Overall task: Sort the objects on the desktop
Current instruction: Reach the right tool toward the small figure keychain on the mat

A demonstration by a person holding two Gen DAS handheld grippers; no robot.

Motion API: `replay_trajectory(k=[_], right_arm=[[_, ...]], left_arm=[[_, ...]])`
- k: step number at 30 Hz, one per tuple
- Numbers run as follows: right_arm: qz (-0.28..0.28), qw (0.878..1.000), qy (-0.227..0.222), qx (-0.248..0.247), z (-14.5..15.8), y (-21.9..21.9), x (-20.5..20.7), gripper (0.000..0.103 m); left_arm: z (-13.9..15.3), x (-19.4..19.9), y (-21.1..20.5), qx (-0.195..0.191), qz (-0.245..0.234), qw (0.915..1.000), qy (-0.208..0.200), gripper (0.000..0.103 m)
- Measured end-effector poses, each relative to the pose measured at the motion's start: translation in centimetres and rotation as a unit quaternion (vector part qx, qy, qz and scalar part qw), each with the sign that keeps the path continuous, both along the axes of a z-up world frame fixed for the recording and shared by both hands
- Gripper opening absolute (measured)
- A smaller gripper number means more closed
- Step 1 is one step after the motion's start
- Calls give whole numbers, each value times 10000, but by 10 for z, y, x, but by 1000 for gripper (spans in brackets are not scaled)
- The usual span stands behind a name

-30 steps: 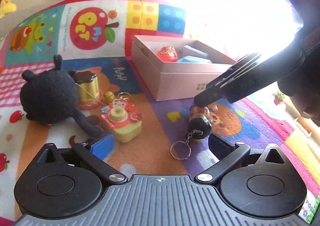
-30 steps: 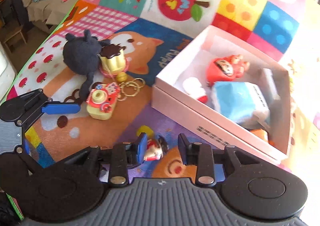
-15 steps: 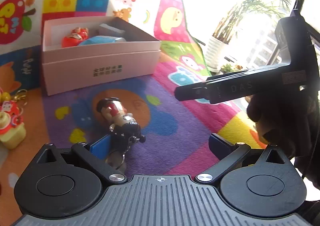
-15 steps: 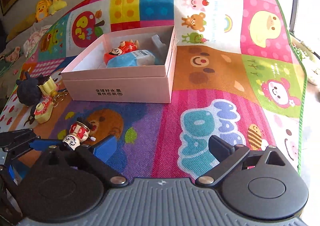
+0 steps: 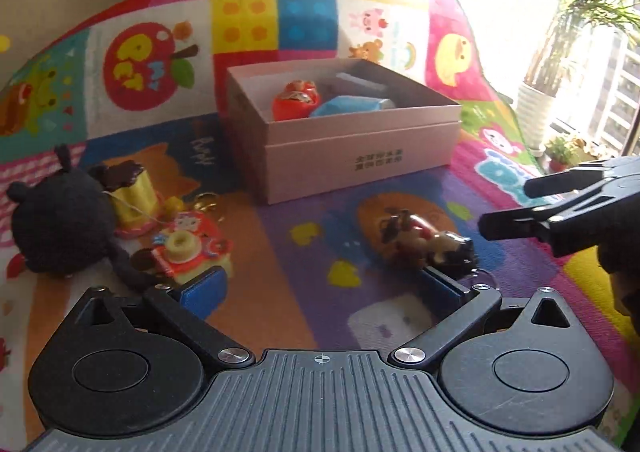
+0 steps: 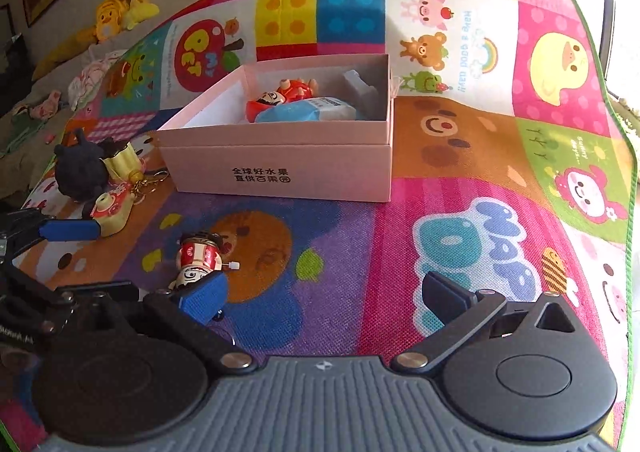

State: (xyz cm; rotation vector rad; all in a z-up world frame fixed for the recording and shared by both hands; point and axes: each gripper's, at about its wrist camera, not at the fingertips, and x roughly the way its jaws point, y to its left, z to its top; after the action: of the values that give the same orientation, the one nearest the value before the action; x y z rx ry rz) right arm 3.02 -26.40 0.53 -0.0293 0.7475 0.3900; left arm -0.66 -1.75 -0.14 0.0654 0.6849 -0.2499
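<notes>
Left wrist view first. Left gripper (image 5: 324,288) hanging with both blue pads spread wide, gripping nothing. Little doll keychain (image 5: 426,242) lying on its side on the play mat (image 5: 280,252), touching the pad at 3 o'clock, not between the pads. Right gripper (image 5: 516,206) showing at 3 o'clock, near the doll, fingers apart. Pink box (image 5: 352,148) sitting at 12 o'clock, holding a red toy (image 5: 296,104) and a blue pouch (image 5: 352,108). Black plush (image 5: 60,228), yellow pudding toy (image 5: 134,196) and toy camera (image 5: 188,252) waiting at 9 o'clock.

Right wrist view next. Right gripper (image 6: 324,298) now standing wide apart, empty; a second ago squeezing close around the doll. Doll keychain (image 6: 198,260) now lying loose on the mat at 9 o'clock, peeking out behind the left blue pad (image 6: 204,298). Box (image 6: 280,168) up at 12 o'clock, well apart from the doll. Left gripper's blue finger (image 6: 70,230) poking in at 9 o'clock.

Meaning for the job: doll dropped or let go, still outside the box. Probably needing a fresh grab before going in with the other toys. Three more toys also still waiting on the mat.
</notes>
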Motion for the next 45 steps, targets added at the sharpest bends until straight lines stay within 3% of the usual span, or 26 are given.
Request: replay_trajectory(k=[4,7,9,13,19,26,30,34,38,45], right_arm=[[568,9984,15,-21,3,24,-8,103],[690,9959,-123,-563,-6,44,-10,103],[556,9929,-322,-1002,-9,48,-8,103],[-287,9809,-816,-1744,-12,39,3,103],[-53,9956,-227,-910,-14,19,1,103],[-6,9975,-101,-702,-18,21,-3,103],[-16,9984,-5,-564,-19,18,0,103],[-12,9984,-13,-559,-20,19,-1,103],[-13,9983,-13,-578,-20,19,0,103],[-22,9982,-18,-592,-20,20,0,103]], left_arm=[[7,3,35,-185,718,9972,-4,103],[10,7,47,-266,1019,9944,8,103],[10,5,48,-342,1015,9942,5,103],[7,2,42,-366,814,9960,3,103],[5,8,36,-345,652,9972,-95,103],[3,41,39,-62,705,9973,-192,103],[-4,56,43,-272,596,9978,63,103],[-4,44,32,-585,-99,9978,281,103],[-3,21,11,-615,-799,9943,344,103],[2,21,2,-389,-265,9989,53,103]])
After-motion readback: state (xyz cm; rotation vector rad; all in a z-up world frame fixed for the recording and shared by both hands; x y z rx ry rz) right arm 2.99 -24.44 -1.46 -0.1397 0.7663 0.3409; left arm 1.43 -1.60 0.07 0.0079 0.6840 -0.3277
